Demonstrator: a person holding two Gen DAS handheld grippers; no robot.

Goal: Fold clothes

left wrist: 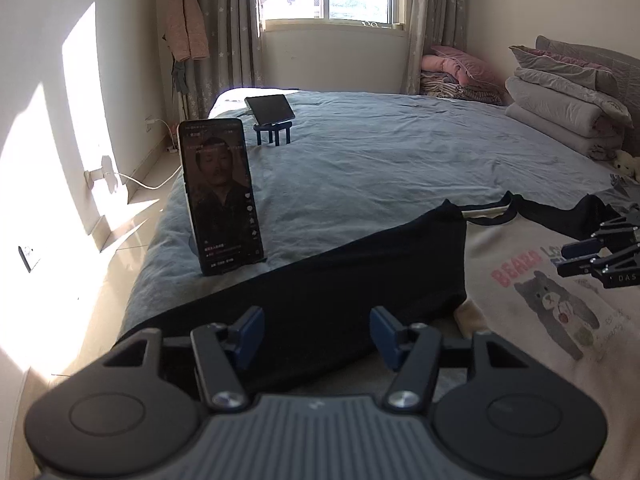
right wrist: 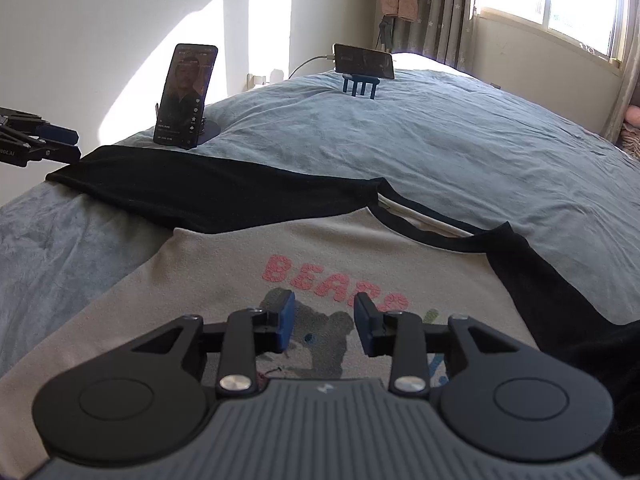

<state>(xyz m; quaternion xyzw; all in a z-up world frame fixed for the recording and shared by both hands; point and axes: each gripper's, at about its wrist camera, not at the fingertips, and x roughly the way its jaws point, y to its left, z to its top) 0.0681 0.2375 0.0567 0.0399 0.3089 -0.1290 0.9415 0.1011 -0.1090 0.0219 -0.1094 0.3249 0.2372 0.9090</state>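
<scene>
Right wrist view: the shirt [right wrist: 224, 248] lies flat on the bed [right wrist: 460, 148], both claws empty — right claw [right wrist: 325, 320] parted, left claw [left wrist: 316, 334] wider. A sweeping sleeve [right wrist: 208, 192] could topple the phone [right wrist: 185, 94] just beside it.

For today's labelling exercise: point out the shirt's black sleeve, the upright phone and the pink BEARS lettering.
black sleeve [right wrist: 192, 188], right wrist view, middle of the sleeve lying flat on the bed.
upright phone [left wrist: 218, 196], left wrist view, centre of its lit screen.
BEARS lettering [right wrist: 320, 280], right wrist view, the middle letters on the grey front.
</scene>
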